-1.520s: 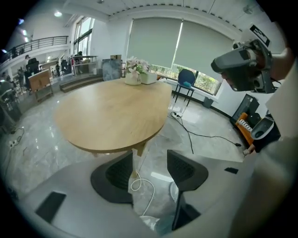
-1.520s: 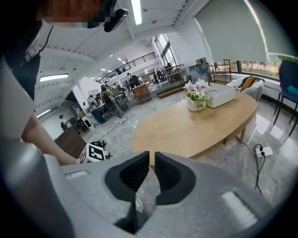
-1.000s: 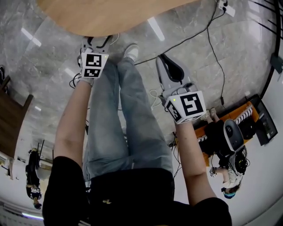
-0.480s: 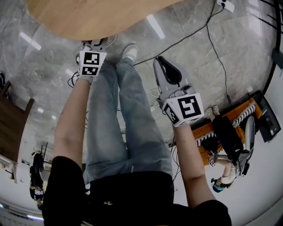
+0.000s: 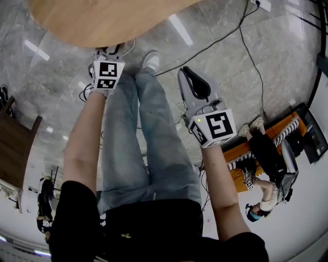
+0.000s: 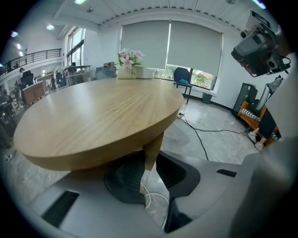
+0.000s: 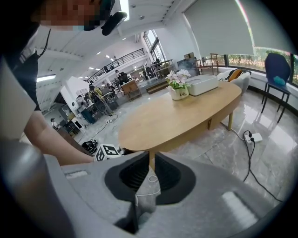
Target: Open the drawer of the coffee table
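The oval wooden coffee table [image 5: 113, 20] fills the top of the head view; I can make out no drawer front. My left gripper [image 5: 110, 51] reaches under the table's near rim, its fingers partly hidden there. In the left gripper view the left gripper [image 6: 148, 176] has its jaws closing around a tapered wooden piece [image 6: 150, 153] that hangs below the table top [image 6: 93, 116]. The pads are close beside that piece, with a sliver of floor still showing on its right. My right gripper [image 5: 190, 74] hangs over the floor to the right, shut and empty. The right gripper [image 7: 139, 204] faces the table [image 7: 177, 121].
My own legs and shoes [image 5: 151, 61] stand between the grippers. Cables and a power strip [image 5: 261, 7] lie on the marble floor. An orange keyboard stand [image 5: 266, 138] with a person beside it is at the right. A flower pot [image 7: 179, 90] sits on the table.
Both grippers stay almost where they were by the table's edge. The person beside the keyboard stand at the right has shifted.
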Demonstrator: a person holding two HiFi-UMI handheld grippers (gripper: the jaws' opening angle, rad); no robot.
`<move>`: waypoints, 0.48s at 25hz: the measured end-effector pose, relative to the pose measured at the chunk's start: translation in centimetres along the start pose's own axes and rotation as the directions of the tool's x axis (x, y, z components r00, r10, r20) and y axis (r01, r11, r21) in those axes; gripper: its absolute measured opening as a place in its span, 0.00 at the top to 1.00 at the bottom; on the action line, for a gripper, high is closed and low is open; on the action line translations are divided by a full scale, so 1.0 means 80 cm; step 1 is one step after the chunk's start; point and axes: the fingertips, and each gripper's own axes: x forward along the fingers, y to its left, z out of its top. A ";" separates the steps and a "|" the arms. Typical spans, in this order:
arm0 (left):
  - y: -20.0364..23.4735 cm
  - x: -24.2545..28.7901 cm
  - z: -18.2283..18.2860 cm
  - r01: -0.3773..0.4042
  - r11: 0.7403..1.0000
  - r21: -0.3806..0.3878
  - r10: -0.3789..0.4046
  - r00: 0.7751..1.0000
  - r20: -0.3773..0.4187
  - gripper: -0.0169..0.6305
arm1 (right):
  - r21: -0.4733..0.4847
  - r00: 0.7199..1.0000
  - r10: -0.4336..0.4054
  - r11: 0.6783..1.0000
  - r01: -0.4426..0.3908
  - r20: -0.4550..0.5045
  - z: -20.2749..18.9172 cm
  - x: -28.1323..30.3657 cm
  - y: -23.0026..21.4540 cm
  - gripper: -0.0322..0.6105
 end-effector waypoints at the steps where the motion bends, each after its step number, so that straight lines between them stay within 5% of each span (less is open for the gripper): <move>1: -0.001 0.001 0.000 -0.004 1.000 0.004 0.004 1.000 -0.003 0.84 | 0.000 1.000 0.000 1.000 0.000 0.000 -0.001 -0.001 -0.001 0.90; 12: -0.005 0.000 -0.001 -0.031 0.999 0.028 0.032 0.999 -0.010 0.84 | 0.022 1.000 -0.014 1.000 0.014 0.008 -0.023 -0.022 -0.013 0.90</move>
